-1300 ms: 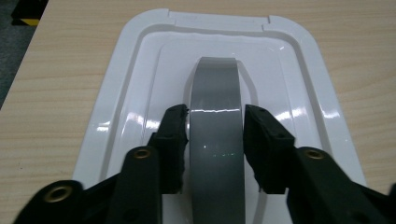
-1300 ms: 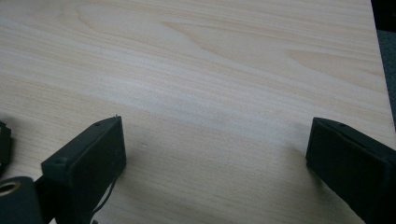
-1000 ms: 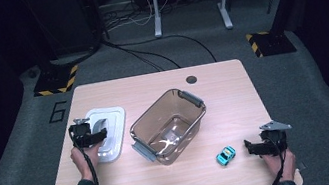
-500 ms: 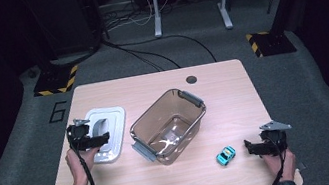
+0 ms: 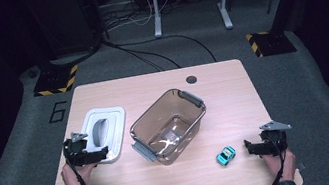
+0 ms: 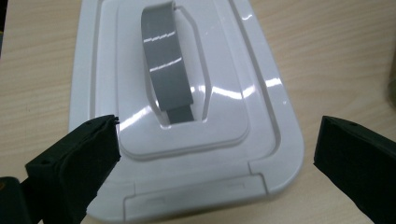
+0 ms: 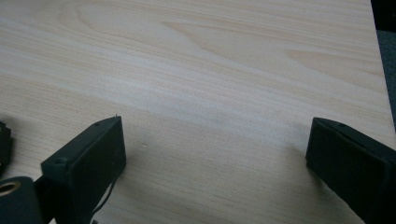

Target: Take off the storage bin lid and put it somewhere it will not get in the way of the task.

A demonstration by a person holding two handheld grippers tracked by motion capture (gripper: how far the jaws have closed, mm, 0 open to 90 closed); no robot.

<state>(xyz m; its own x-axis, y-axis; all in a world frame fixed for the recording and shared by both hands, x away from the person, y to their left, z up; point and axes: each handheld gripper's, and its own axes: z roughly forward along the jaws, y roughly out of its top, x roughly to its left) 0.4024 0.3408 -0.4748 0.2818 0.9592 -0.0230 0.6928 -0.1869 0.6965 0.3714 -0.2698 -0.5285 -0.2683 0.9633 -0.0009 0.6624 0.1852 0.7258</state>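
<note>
Left gripper (image 5: pixel 93 156): jaws have just been opening and now stand wide apart with nothing pinched between them; the near end of the white lid (image 6: pixel 187 121) sits just ahead, framed by the two jaws.
Lid: flat on the wooden table (image 5: pixel 232 86), grey strap handle (image 6: pixel 167 65) running away from the left gripper along the lid's middle, beyond the jaw tips and untouched.
Right gripper (image 5: pixel 258 147): jaws spread wide over bare wood, gripping nothing.
Toy car (image 5: pixel 225 155): the little blue car rests just beyond the right gripper's tips, on the side toward the bin, apart from them.
Bin (image 5: pixel 169 126): clear brown storage bin with grey latches, open-topped, standing between the two grippers, closer to the lid's side.
Risk, lid: if the left jaws come in low and close on the glossy rim, I'd expect the pads to slide off or shove the lid across the table rather than lift it.
Risk, handle: a grab short of the strap catches only the shallow recess, so the lid likely tips and drops.
Risk, car: on wheels, it may roll off toward the bin at a nudge from one jaw before the other arrives.
Risk, bin: a lid carried tilted could knock the near latch and skid the bin.
</note>
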